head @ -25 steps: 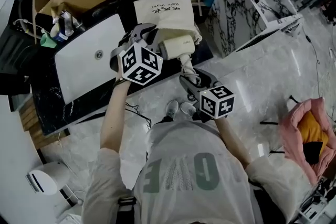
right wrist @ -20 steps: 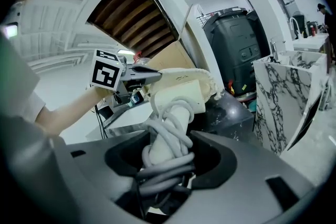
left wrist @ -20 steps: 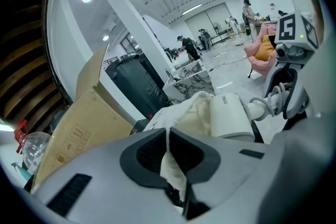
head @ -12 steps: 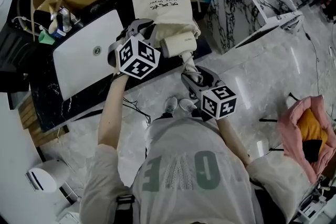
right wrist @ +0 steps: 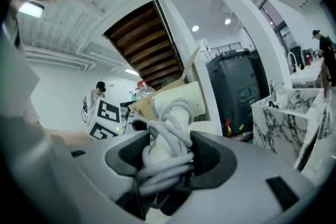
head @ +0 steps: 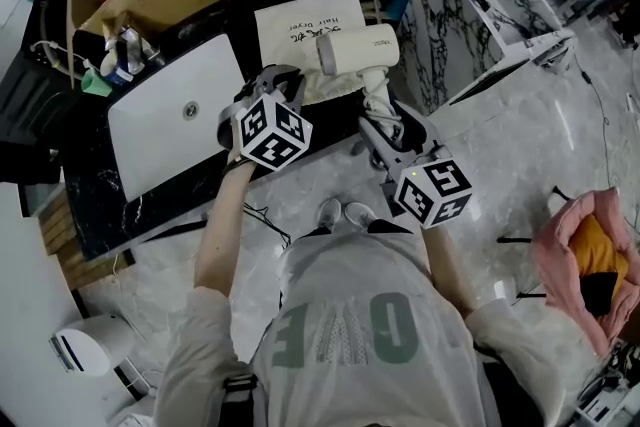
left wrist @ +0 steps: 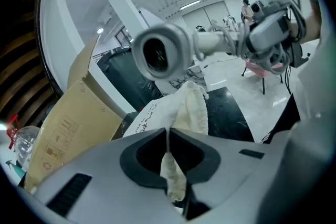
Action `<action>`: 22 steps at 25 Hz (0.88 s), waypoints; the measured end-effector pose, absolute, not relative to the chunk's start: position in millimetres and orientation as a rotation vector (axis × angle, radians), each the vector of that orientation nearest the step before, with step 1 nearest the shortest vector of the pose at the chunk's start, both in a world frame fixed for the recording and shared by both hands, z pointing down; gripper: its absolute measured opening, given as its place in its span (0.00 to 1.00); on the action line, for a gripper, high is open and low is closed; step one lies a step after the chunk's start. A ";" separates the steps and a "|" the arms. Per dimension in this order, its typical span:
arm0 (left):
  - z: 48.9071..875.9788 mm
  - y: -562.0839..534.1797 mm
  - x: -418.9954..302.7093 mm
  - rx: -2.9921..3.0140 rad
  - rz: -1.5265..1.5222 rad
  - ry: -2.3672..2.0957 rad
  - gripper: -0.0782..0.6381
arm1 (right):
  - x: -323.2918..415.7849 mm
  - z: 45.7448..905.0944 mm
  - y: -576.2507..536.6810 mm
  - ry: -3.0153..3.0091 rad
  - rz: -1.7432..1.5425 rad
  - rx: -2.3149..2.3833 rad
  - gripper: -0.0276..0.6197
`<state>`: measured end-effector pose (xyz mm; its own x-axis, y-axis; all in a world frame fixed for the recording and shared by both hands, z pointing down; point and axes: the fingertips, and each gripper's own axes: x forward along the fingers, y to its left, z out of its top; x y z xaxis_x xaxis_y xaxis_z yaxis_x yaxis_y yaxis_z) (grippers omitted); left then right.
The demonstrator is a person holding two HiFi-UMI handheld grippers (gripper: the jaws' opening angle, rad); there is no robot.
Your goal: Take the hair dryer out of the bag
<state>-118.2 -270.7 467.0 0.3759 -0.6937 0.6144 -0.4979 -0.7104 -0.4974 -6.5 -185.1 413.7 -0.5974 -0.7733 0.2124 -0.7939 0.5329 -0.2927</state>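
Two grippers, one task item and one container are on our list. Item one is the hair dryer [head: 357, 50], cream-white, with its grey cord [right wrist: 167, 162] wound round the handle. We find it wholly outside the bag [head: 296, 27]. In the head view it shows in the air over the bag's right side, with no cloth around it and the barrel lying roughly level. Item two is the bag, pale cloth with dark print. It lies flat on the black counter [head: 75, 185], beside the white basin [head: 170, 115], with its mouth end drawn up toward us. Left gripper [head: 285, 83]: the jaws are all but together, pinching a fold of the bag's cloth, which hangs down between them in the left gripper view. Right gripper [head: 384, 120]: the jaws stand wide and are clamped on the dryer's handle and the cord coils, with the barrel sitting above them. On progress, we judge the removal itself done, since the dryer is free and the bag looks slack and empty. What seems left is to put the dryer down somewhere clear and let go of the cloth. On pose, the left arm reaches forward with its gripper tipped down toward the counter, anchoring the bag. The right arm reaches forward beside it, its gripper near level and carried higher, just right of the bag and apart from the marble cabinet [head: 470, 5].
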 end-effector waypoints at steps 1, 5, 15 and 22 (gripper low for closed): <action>471.3 -268.7 -117.1 -2.417 -1.254 1.059 0.17 | -5.1 403.3 -188.6 -2.723 0.522 1.408 0.44; 497.5 -260.8 -111.4 -2.483 -1.307 1.021 0.17 | -0.2 361.7 -196.6 -2.823 0.354 1.484 0.44; 540.9 -252.5 -104.4 -2.514 -1.456 0.885 0.17 | 6.5 303.0 -196.7 -2.952 0.159 1.555 0.44; 546.3 -252.1 -103.5 -2.522 -1.475 0.874 0.17 | 10.6 299.1 -197.9 -2.959 0.146 1.567 0.44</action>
<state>-103.5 -252.1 546.3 0.3693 -0.5174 0.7720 -0.4289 -0.8318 -0.3523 10.6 -197.9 299.1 -0.5454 -0.8258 -0.1437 -0.8076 0.5636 -0.1734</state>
